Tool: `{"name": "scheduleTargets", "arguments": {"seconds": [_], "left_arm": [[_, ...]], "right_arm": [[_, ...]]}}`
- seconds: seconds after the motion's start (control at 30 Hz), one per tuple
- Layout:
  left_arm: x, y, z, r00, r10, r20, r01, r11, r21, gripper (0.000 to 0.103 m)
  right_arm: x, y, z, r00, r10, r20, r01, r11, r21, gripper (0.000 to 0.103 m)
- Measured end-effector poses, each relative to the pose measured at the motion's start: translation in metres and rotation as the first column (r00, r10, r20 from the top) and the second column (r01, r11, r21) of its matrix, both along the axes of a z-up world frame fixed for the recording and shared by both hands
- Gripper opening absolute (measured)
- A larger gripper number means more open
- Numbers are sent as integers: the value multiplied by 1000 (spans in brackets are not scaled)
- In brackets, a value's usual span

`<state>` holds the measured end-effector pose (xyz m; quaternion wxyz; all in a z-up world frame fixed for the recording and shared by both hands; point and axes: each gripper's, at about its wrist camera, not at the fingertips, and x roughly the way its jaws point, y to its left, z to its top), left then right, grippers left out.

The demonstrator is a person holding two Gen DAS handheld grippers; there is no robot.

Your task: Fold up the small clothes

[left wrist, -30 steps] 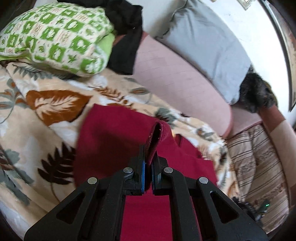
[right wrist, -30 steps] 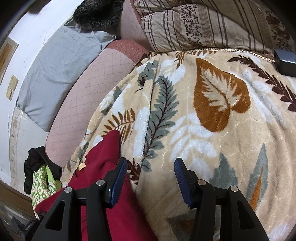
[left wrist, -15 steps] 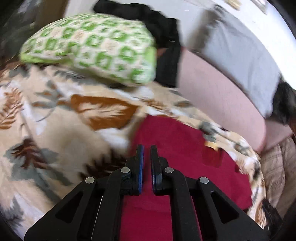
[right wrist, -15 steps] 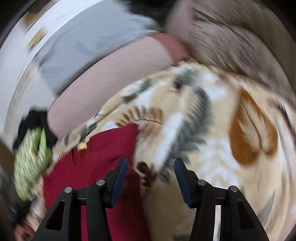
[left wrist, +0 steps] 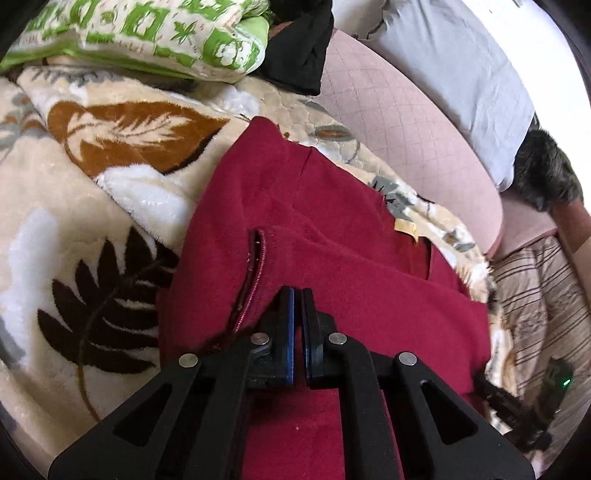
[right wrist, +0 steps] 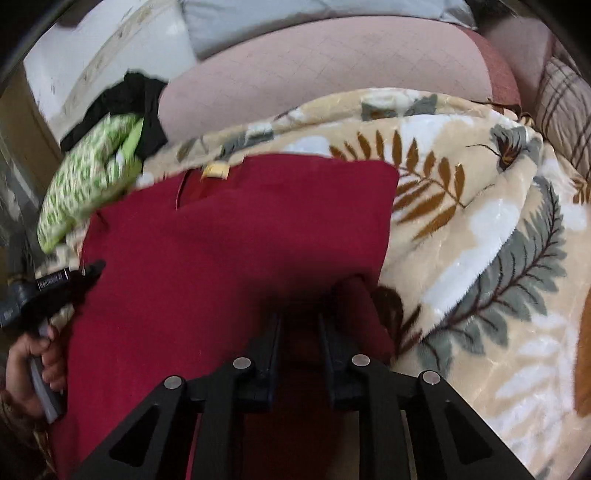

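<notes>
Left wrist view: my left gripper (left wrist: pixel 298 314) has its jaws nearly closed, holding nothing, over the dark red knit garment (left wrist: pixel 332 236) spread on the leaf-print plush blanket (left wrist: pixel 74 206). My right gripper (right wrist: pixel 299 332) sits half-open over its bottom edge, probably lining up a fold.

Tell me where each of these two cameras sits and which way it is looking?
Left wrist view: on the left gripper, looking along its nearly closed fingers over the red garment toward the pink cushion.
Right wrist view: on the right gripper, looking across the garment; the person's left hand shows at the left edge.
Both show the garment, leaf blanket and green pillow.
</notes>
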<state>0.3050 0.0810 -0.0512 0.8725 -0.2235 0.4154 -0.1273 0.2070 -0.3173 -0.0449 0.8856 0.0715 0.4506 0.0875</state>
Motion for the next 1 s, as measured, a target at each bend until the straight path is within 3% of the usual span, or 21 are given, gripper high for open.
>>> {"name": "scheduleTargets", "arguments": {"seconds": [0.1, 0.2, 0.37, 0.47, 0.53, 0.6, 0.77, 0.8, 0.87, 0.9, 1.0], "left_arm": [[1, -4, -3, 999, -37, 17, 37, 999, 14, 4], [-2, -2, -7, 999, -36, 37, 37, 999, -18, 4], [-7, 5, -14, 998, -27, 57, 30, 998, -64, 2], [-7, 5, -16, 998, -27, 62, 31, 997, -70, 2], [-7, 5, -16, 998, -28, 64, 32, 997, -67, 3], [-6, 3, -16, 997, -27, 66, 31, 998, -60, 3], [-7, 4, -18, 997, -24, 71, 29, 997, -70, 2], [-7, 4, -18, 997, -23, 72, 28, 997, -74, 3], [-7, 4, -19, 997, -22, 74, 28, 996, -79, 2], [-7, 5, -19, 997, -22, 74, 28, 996, -81, 3], [-7, 5, -20, 997, -22, 74, 29, 996, -87, 3]], "right_arm": [[-6, -10, 0, 1000, -1, 16, 0, 999, 53, 16], [-6, -16, 8, 1000, -15, 26, 13, 997, 71, 16], [11, 6, 59, 975, -98, 201, 96, 995, 16, 18], [55, 15, 43, 988, -103, 118, 114, 990, -87, 18], [80, 8, 4, 992, -115, -50, 109, 988, -111, 19], [79, 2, 2, 995, -95, -5, 95, 991, -93, 18], [83, 14, 19, 987, -144, -70, 131, 978, -163, 20], [82, 21, 30, 985, -165, -45, 156, 975, -156, 20], [75, 46, 52, 994, -99, 40, 102, 991, -83, 20], [75, 72, 59, 998, -18, 65, 22, 998, -60, 20], [80, 131, 45, 991, 125, 38, -120, 987, -105, 21]]}}
